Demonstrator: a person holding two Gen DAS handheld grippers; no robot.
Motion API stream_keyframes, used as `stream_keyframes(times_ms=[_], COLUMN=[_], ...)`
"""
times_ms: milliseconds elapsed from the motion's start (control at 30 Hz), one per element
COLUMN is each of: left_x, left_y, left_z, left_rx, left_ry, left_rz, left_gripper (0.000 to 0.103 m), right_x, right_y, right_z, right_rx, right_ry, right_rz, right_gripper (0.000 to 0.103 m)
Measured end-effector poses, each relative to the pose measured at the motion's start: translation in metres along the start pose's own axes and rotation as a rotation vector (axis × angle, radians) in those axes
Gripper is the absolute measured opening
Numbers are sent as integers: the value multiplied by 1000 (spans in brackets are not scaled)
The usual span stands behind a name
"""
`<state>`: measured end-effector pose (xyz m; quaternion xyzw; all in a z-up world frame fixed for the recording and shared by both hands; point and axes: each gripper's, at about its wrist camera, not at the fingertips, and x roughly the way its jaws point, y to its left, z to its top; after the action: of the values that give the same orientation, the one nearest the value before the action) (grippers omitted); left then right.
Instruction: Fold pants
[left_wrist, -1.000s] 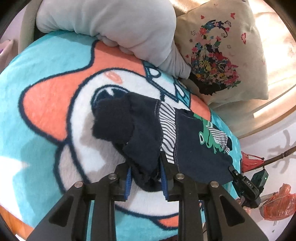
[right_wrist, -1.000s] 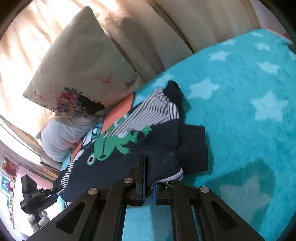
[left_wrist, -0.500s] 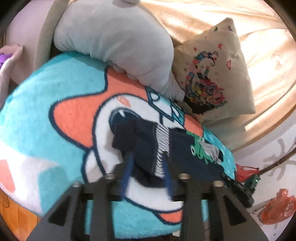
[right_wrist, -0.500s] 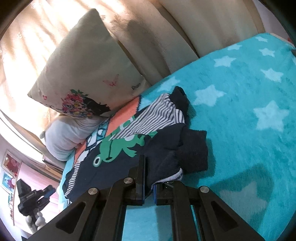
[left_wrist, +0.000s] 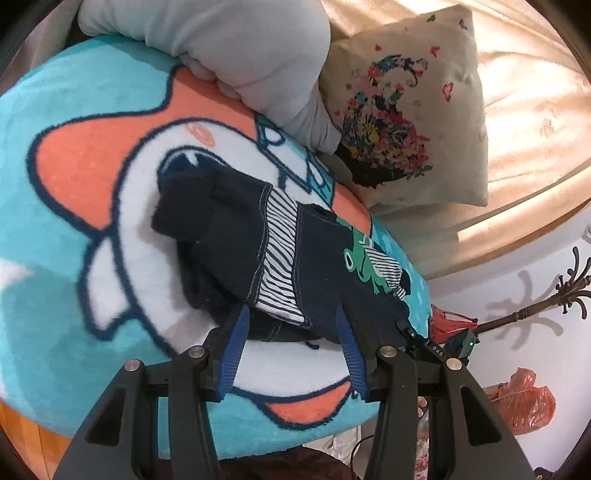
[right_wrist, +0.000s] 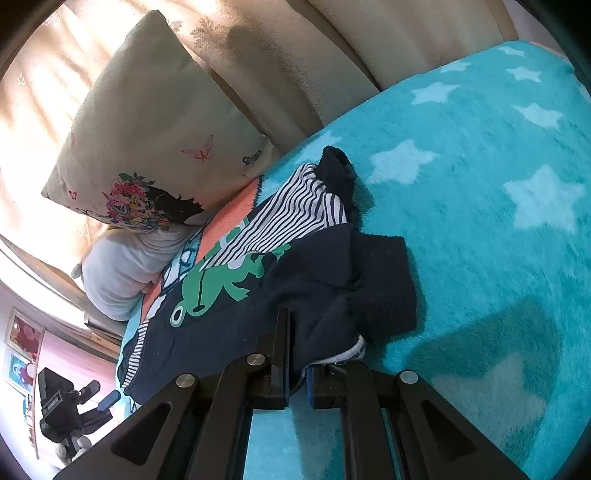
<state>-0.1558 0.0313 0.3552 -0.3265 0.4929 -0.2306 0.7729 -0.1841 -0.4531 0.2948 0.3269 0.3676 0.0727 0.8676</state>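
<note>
We see the pants (left_wrist: 280, 254), small navy ones with a striped panel and a green frog print, lying bunched on a teal fleece blanket (left_wrist: 74, 110) that carries a big orange and white cartoon figure and, on its far stretch in the right wrist view, pale stars. The blanket covers what looks like a bed or sofa; we cannot tell which.

Our left gripper (left_wrist: 291, 325) has its jaws standing moderately apart; they have just been opening. The near edge of the pants lies between the blue pads (left_wrist: 232, 343), but the pads do not press on the cloth and the fabric rests slack on the blanket.

Our right gripper (right_wrist: 297, 354) has its jaws drawn almost together, pinching a fold of the navy fabric near one dark cuff (right_wrist: 384, 284); a sliver of pale lining shows just beside the right-hand finger. From that side the striped panel and the frog lie further off, towards a cream cushion (right_wrist: 147, 140) printed with flowers and butterflies, which leans against the beige backrest. A grey pillow (left_wrist: 229, 48) rests on the blanket's edge beside the cushion.

In the left wrist view the other gripper's black body shows just past the pants' far edge, and an orange plastic bag (left_wrist: 524, 402) lies on the floor below
</note>
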Motion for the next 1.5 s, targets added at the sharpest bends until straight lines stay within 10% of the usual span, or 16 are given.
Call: stream_keyframes(times_ms=[367, 467, 967, 1500], left_x=[38, 42, 29, 43], left_y=[11, 9, -14, -43], left_z=[6, 6, 23, 97], left_rx=[6, 21, 59, 49], left_ry=[35, 42, -18, -40], left_rz=[89, 112, 99, 114], left_gripper=[44, 8, 7, 8], right_x=[6, 5, -15, 58], right_y=[-6, -1, 34, 61], right_z=[-4, -7, 21, 121], right_rx=[-9, -37, -126, -77], right_ry=[12, 4, -30, 10], right_rz=[-12, -22, 26, 6], right_gripper=[7, 10, 7, 7])
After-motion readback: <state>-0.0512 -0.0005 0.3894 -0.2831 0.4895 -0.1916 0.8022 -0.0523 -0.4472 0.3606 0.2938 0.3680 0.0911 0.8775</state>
